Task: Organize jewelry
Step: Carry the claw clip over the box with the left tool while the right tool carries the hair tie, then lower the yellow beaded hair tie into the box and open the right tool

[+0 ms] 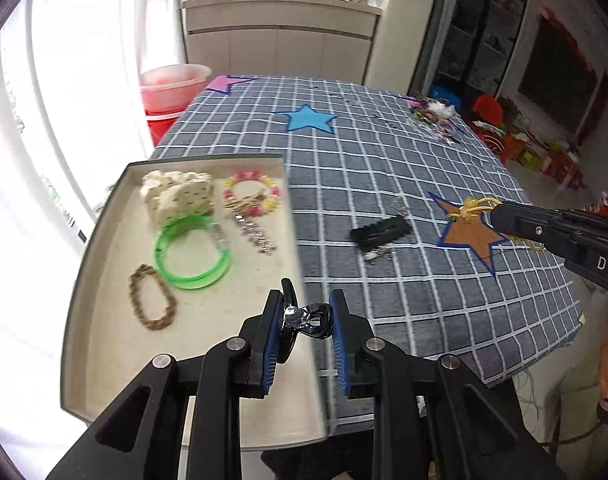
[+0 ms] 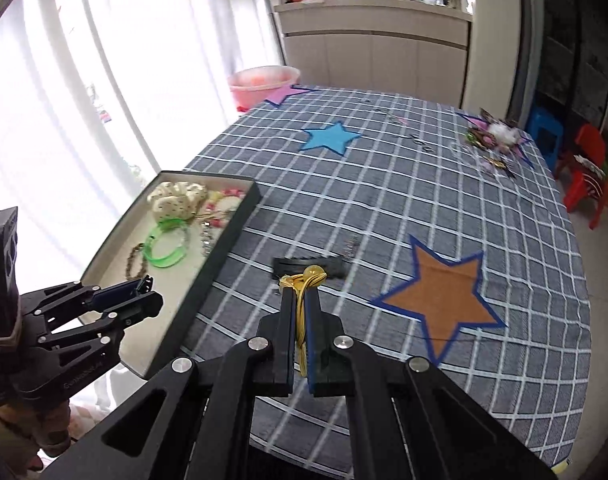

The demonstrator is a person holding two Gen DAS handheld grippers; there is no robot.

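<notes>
A: What's in the tray (image 1: 104, 216)?

B: It sits at the left of the left wrist view, on the checked tablecloth (image 1: 384, 184). Inside: a cream dotted fabric piece (image 1: 176, 196) at the top, a pink and yellow bead bracelet (image 1: 251, 194) beside it, a silvery chain piece (image 1: 254, 232) below that, a green bangle (image 1: 192, 252) and a brown beaded bracelet (image 1: 152, 298).

A: And the grippers?

B: The left gripper (image 1: 306, 320) hangs over the tray's right edge, angled down, clamped on a black hair clip (image 1: 304, 318) patched with silver tape. The right gripper (image 2: 300, 300) is pinched tight on a gold cord bracelet (image 2: 304, 280) with an amber bead, above the cloth at centre frame.

A: Anything loose?

B: A black comb clip (image 1: 380, 230) lies on the cloth, mid-frame.
</notes>
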